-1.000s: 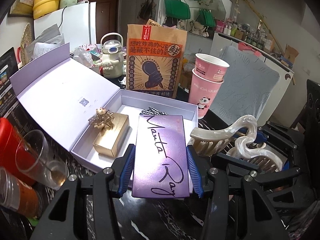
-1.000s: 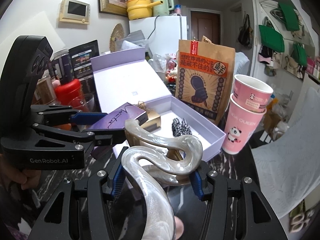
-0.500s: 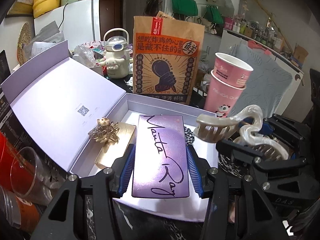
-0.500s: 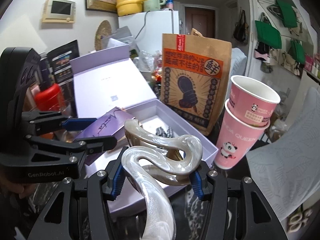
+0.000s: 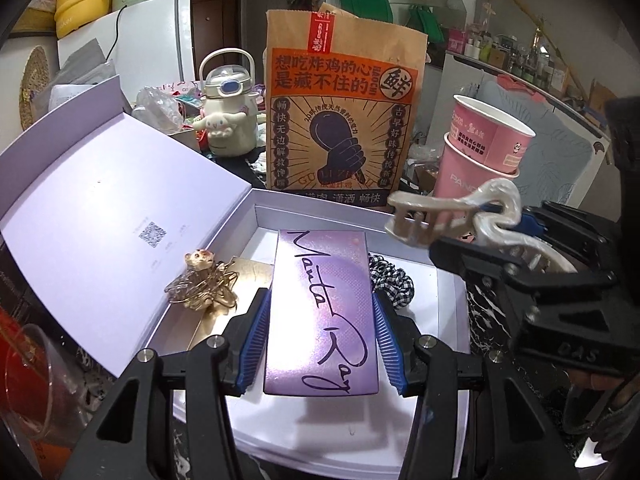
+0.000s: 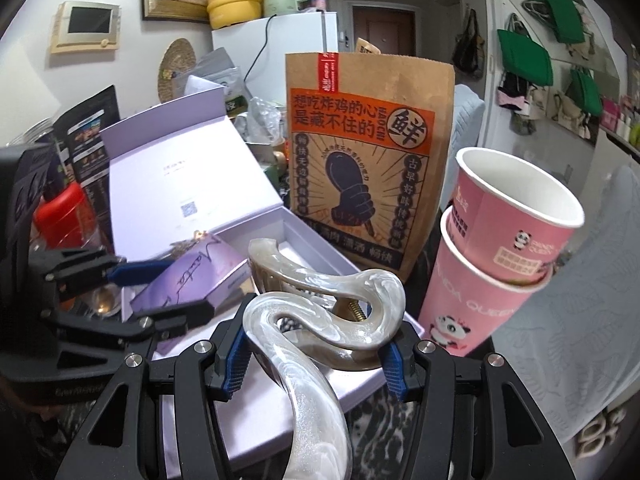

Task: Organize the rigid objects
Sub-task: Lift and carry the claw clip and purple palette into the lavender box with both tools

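Between the ribbed blue pads of the left gripper [image 5: 322,338], a flat rectangular purple case [image 5: 322,316] is pinched along its long edges; matte, finely dotted surface with black handwritten script, hanging over the open lavender box [image 5: 352,204]. Right gripper [image 6: 316,350] clamps a pearly, marbled hair claw [image 6: 320,308], glossy S-curved plastic with a brass spring and comb-like teeth, held above the box's right edge. Box: rigid smooth card, hinged lid [image 5: 108,204] laid back to the left. Inside it, a shiny gold box [image 5: 224,300] topped by a tangled gold-wire ornament [image 5: 202,280], and a black-and-white checked fabric scrunchie [image 5: 390,284]. Behind: creased kraft paper bag [image 5: 344,116] with orange print; two stacked pink paper cups [image 5: 480,152]; dark marbled tabletop [image 5: 482,312].
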Available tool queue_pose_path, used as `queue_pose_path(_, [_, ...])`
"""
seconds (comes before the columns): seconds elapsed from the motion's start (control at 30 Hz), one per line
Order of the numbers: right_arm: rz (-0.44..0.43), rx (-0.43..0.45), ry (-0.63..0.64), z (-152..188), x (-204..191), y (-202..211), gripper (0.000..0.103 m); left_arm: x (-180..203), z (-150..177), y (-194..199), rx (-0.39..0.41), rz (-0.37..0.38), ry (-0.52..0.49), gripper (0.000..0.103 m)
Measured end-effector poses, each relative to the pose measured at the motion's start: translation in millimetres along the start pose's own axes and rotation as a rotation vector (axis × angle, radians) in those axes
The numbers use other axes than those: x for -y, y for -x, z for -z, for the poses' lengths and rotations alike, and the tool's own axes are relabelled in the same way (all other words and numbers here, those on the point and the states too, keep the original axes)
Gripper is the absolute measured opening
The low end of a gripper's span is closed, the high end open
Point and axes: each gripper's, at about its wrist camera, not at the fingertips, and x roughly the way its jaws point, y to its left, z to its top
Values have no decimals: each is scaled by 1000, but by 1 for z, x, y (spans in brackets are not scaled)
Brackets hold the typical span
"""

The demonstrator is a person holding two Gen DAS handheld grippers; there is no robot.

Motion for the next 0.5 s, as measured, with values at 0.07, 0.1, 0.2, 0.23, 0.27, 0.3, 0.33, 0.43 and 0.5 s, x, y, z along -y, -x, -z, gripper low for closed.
queue_pose_path(0.07, [-6,-6,-11,-1,3,-7,54,0,0,-4,-2,5,-2,50])
queue_pose_path(0.1, [-9,-8,-17,-1,4,-10,54,1,1,-6,-3,6,-2,50])
queue_pose_path(0.2, [-19,-26,-35,-3,8,-23,54,1,2,-14,-13,15,-3,50])
queue_pose_path(0.23, [-19,-30,-36,-3,8,-26,54,1,2,-17,-19,15,-5,50])
queue_pose_path(0.27, [-20,-34,-36,-4,9,-29,54,1,3,-19,-23,14,-7,50])
queue_pose_path(0.3, [-19,-38,-35,-4,9,-31,54,1,3,-21,-26,10,-9,50])
queue_pose_path(0.33, [-16,-44,-32,-5,9,-34,54,1,3,-23,-30,9,-8,50])
queue_pose_path(0.43, [-23,-53,-17,-7,7,-41,54,-1,4,-28,-47,19,-3,50])
queue_pose_path(0.5, [-28,-56,-7,-8,6,-44,54,-1,5,-31,-59,17,-8,50])
